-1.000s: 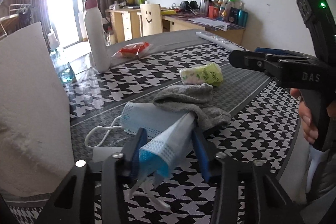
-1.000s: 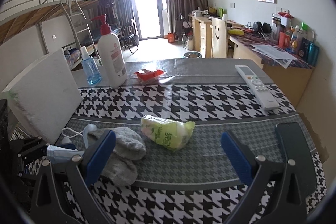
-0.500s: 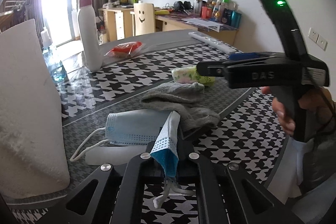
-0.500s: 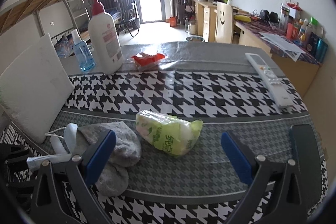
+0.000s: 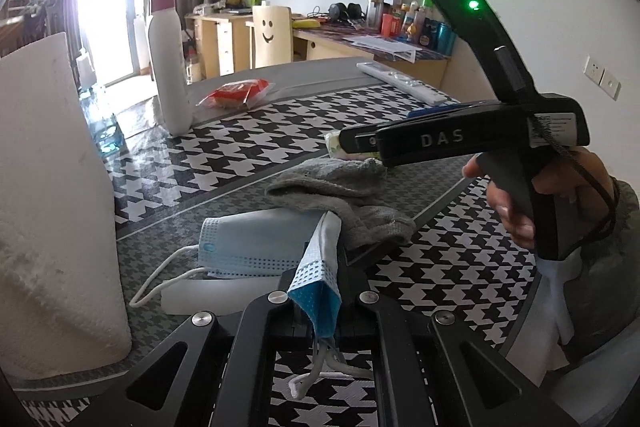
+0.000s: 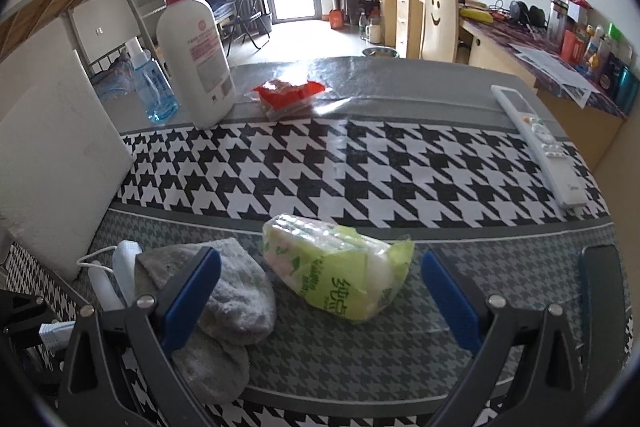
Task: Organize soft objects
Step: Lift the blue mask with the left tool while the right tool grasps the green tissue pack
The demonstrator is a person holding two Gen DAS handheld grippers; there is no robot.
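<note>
My left gripper (image 5: 320, 301) is shut on the near edge of a light blue face mask (image 5: 256, 239), which lies partly under grey socks (image 5: 344, 195) on the houndstooth table. The socks also show in the right wrist view (image 6: 236, 291). My right gripper (image 6: 320, 291) is open, its blue pads either side of a green tissue pack (image 6: 340, 279), a little above and short of it. The right gripper's body (image 5: 472, 139) shows in the left wrist view, hiding most of the tissue pack.
A white paper towel roll (image 5: 48, 195) stands at the left. A white pump bottle (image 6: 196, 59), a blue bottle (image 6: 154, 87) and a red packet (image 6: 292, 95) stand at the back. A white remote (image 6: 536, 143) lies at the right. A dark phone (image 6: 602, 295) lies near the right edge.
My left gripper closed on the mask's edge and pulled back slightly. My right gripper moved forward and lower toward the tissue pack, staying open.
</note>
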